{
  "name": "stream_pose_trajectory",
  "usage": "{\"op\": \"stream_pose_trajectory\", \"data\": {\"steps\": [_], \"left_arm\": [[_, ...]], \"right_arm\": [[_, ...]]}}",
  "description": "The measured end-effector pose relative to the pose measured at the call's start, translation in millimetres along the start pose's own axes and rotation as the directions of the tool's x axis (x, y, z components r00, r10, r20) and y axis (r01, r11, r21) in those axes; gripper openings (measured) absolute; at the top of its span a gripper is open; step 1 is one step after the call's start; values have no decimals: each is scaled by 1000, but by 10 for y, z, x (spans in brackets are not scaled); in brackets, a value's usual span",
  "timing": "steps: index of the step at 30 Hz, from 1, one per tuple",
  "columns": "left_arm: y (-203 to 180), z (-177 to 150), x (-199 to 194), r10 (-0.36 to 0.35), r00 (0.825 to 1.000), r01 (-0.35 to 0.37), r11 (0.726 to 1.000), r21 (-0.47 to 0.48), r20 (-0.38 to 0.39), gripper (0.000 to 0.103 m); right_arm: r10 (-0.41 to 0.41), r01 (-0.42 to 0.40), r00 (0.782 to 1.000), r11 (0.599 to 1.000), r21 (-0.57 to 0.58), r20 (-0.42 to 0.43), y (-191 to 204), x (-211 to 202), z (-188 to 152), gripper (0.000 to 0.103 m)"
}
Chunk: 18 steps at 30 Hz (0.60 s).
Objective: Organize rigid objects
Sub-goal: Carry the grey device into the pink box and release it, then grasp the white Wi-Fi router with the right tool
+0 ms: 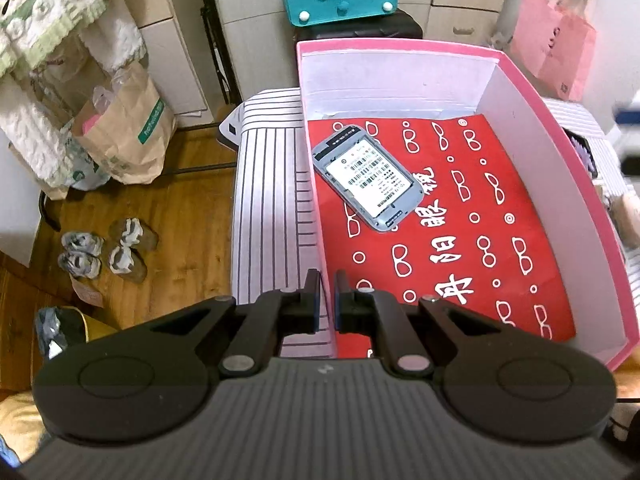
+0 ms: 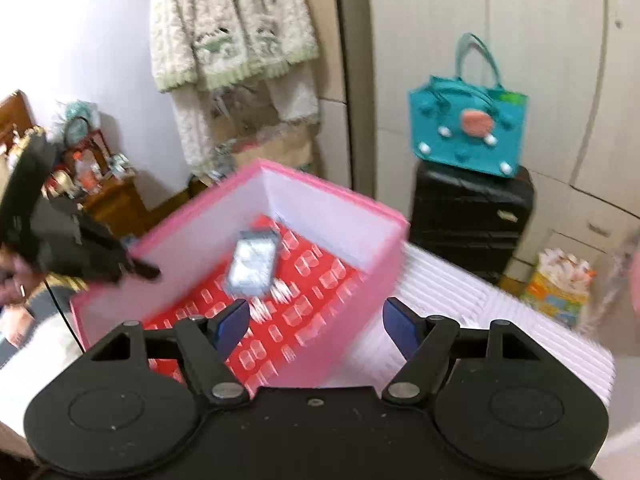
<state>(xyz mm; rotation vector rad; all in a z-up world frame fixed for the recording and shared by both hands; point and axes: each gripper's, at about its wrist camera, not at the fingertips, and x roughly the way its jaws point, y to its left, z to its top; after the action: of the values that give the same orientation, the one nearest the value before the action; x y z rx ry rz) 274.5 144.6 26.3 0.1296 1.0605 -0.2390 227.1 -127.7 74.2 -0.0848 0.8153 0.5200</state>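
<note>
Pink box (image 1: 560,128) on striped tabletop (image 1: 272,184): grey phone (image 1: 368,178) lies inside, long axis diagonal, ahead of left claw (image 1: 327,280), pinched on box wall; right claw (image 2: 314,320) wide open, empty.

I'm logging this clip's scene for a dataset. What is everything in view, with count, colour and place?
box: one, pink outside, white inside, on striped table.
red sheet: one, white glasses print, lining box floor.
device: one, grey with barcode label, on sheet in box.
table cover: one, white with dark stripes, under box.
tote bag: one, teal, on black suitcase.
paper bag: one, brown, on floor.
pink bag: one, behind box.
left hand-held gripper: black, shut on box's near-left wall.
right hand-held gripper: black, blue pads, open, empty.
</note>
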Motion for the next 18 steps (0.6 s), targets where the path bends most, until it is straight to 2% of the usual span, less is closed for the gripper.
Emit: {"op": "stream_pose_trajectory", "data": {"steps": [4,8,11,18], "left_arm": [[9,-17,-19,-6,1000,6,1000,-9,15,6],[97,-32,-18,-42,999,44,998,-50,29,7],[64,-35,-16,-36,999,37,998,-48,34,7],[49,15,26,-25,999,27,999,-48,30,7]], "right_arm": [[-23,26,997,999,44,-69,-197,-59,-338,77],[-112,118,987,992,42,-117,-332,-32,-748,76],[-150,163,974,985,58,-172,-417,50,-991,74],[-130,159,957,983,94,-260,-525,270,-1255,74]]}}
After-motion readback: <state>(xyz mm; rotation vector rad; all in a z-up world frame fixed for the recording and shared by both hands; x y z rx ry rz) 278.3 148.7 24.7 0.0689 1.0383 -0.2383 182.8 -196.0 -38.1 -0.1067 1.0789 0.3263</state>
